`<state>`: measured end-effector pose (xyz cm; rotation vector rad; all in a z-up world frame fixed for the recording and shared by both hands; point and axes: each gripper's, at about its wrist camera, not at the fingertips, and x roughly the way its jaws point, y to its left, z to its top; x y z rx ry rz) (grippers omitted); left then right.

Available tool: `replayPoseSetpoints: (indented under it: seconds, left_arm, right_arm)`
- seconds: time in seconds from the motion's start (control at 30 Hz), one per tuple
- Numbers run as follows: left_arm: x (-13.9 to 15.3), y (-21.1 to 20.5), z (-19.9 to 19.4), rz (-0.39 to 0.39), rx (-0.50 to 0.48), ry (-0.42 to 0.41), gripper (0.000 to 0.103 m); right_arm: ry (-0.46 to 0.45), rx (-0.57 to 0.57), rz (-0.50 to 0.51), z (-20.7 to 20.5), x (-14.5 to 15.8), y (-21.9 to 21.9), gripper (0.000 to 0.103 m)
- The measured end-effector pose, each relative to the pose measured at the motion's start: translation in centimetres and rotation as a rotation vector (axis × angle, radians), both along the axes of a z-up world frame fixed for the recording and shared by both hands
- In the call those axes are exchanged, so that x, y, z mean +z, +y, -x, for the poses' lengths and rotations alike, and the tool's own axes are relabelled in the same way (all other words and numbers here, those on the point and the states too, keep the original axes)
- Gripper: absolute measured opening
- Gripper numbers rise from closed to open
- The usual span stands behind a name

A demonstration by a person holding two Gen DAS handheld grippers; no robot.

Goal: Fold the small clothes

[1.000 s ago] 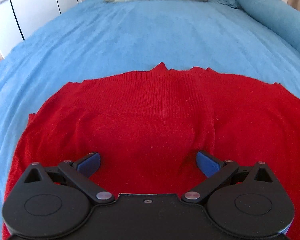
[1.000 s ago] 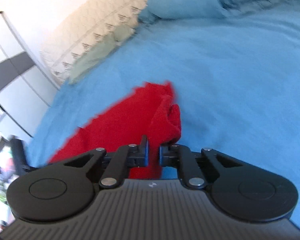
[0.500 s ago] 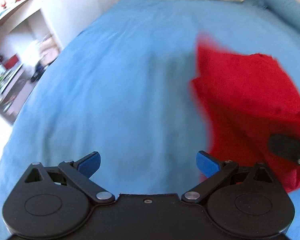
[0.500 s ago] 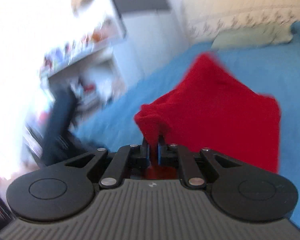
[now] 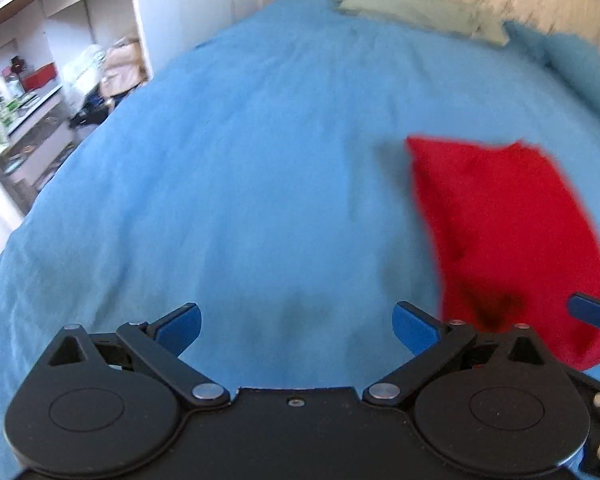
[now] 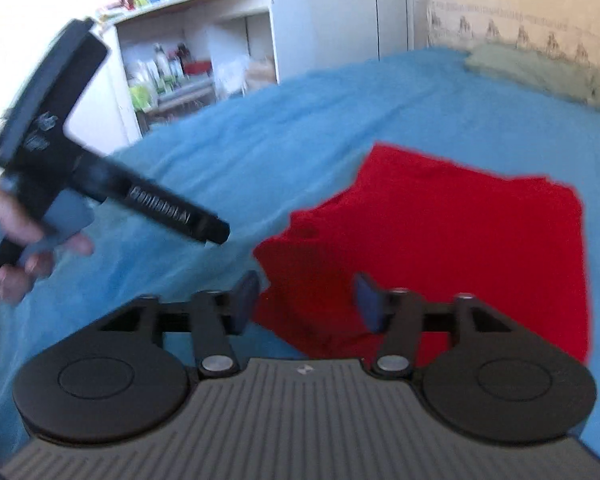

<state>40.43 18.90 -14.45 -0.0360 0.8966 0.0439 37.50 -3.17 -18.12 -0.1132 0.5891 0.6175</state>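
A red knit sweater (image 6: 452, 240) lies folded on the blue bedspread (image 6: 260, 152). It also shows in the left wrist view (image 5: 508, 224), at the right. My right gripper (image 6: 306, 300) is open and empty, just above the sweater's near left corner. My left gripper (image 5: 296, 326) is open and empty over bare bedspread (image 5: 260, 184), left of the sweater. A blue fingertip (image 5: 592, 312) of the right gripper shows at the right edge of the left wrist view. The left gripper's black body (image 6: 100, 184), held in a hand, shows at the left of the right wrist view.
A pale green pillow (image 5: 420, 12) lies at the head of the bed, with a blue bolster (image 5: 580, 68) to its right. White shelves with bottles and clutter (image 6: 172, 72) stand beyond the bed's left edge.
My right gripper carried the sweater's edge over, then opened and let it go. The sweater now lies folded narrower. My left gripper swung left off the sweater.
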Motion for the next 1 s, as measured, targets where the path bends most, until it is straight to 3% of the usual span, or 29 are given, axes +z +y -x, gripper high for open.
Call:
replayPoseSetpoints:
  seconds: [0.07,0.1,0.2,0.37,0.53,0.7,0.77,0.93,1.0]
  left_arm:
    - [1.0,-0.7,0.2,0.065,-0.052,-0.015,0.103]
    - [1.1,-1.4,0.2,0.093,-0.080,-0.010,0.103]
    - [1.1,-3.7,-0.1,0.121,-0.115,-0.011,0.103]
    - [-0.1,-6.5,-1.4,0.147,-0.127,-0.013,0.103]
    - [-1.8,-6.5,-1.3,0.077,-0.096,0.015,0.103]
    - [-4.3,-3.1,0.8,0.123,-0.041,0.054,0.103]
    - [-4.3,-2.6,1.4,0.134,-0.041,0.034,0.103]
    - [-4.4,-4.0,1.3,0.037,-0.069,0.037,0.103]
    - [-3.3,-4.2,1.5,0.052,-0.067,0.034,0.103]
  right_arm:
    - [-0.039,-0.053,-0.004,0.8,0.9,-2.0,0.081]
    - [-0.058,-0.103,0.009,1.0,1.2,-3.1,0.089]
    - [-0.116,-0.295,0.096,0.8,1.0,-6.4,0.095]
    - [0.014,-0.444,0.041,-1.0,-0.8,-11.0,0.095]
    - [0.072,-0.450,-0.002,-1.3,-1.8,-12.2,0.095]
    - [0.102,-0.440,0.000,-0.8,-3.2,-13.7,0.095]
    - [0.100,-0.426,0.019,-0.5,-4.0,-14.4,0.095]
    - [0.091,-0.402,0.019,0.0,-4.7,-15.1,0.096]
    - [0.096,-0.394,0.038,-0.2,-4.4,-14.9,0.095]
